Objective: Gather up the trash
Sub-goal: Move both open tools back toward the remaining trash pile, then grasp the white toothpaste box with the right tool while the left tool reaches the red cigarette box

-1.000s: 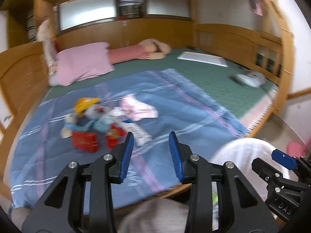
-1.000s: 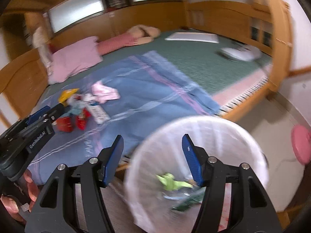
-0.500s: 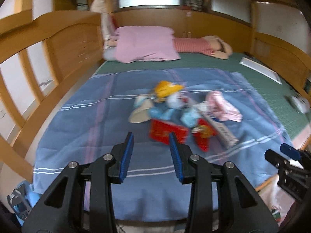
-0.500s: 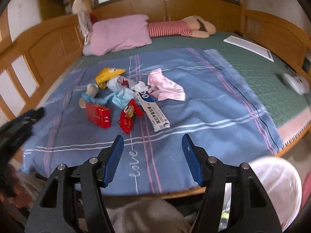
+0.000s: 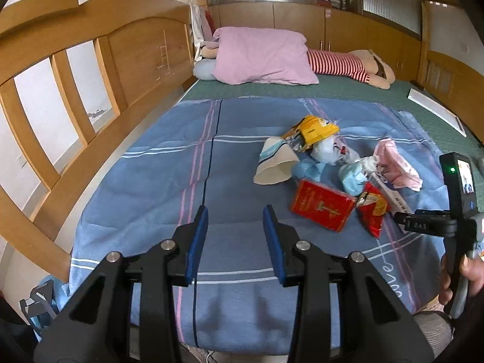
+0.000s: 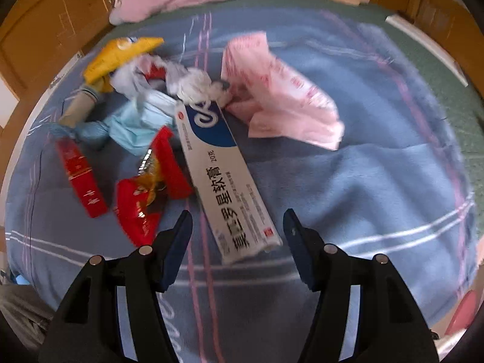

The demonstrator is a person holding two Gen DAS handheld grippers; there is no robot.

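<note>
A heap of trash lies on the blue blanket [image 5: 157, 199]: a red box [image 5: 322, 205], a red snack wrapper [image 6: 142, 202], a long white and blue carton [image 6: 224, 175], a pink plastic bag [image 6: 281, 90], a yellow wrapper [image 5: 317, 128], a paper cup [image 5: 276, 166] and blue masks [image 6: 136, 124]. My right gripper [image 6: 237, 227] hangs open just above the near end of the carton, which lies between its fingers without touching them. My left gripper [image 5: 235, 227] is open and empty over bare blanket, left of the heap. The right gripper's body [image 5: 453, 199] shows at the right edge of the left wrist view.
A wooden bed rail [image 5: 60, 96] runs along the left side. A pink pillow [image 5: 260, 56] and a striped plush toy [image 5: 348, 65] lie at the head of the bed on a green mat [image 5: 348, 90]. A white flat board [image 5: 435, 109] rests at the right.
Both grippers swung from the white bin at the bedside over to the bed. The right one dropped close over the carton; the left one settled left of the heap.
</note>
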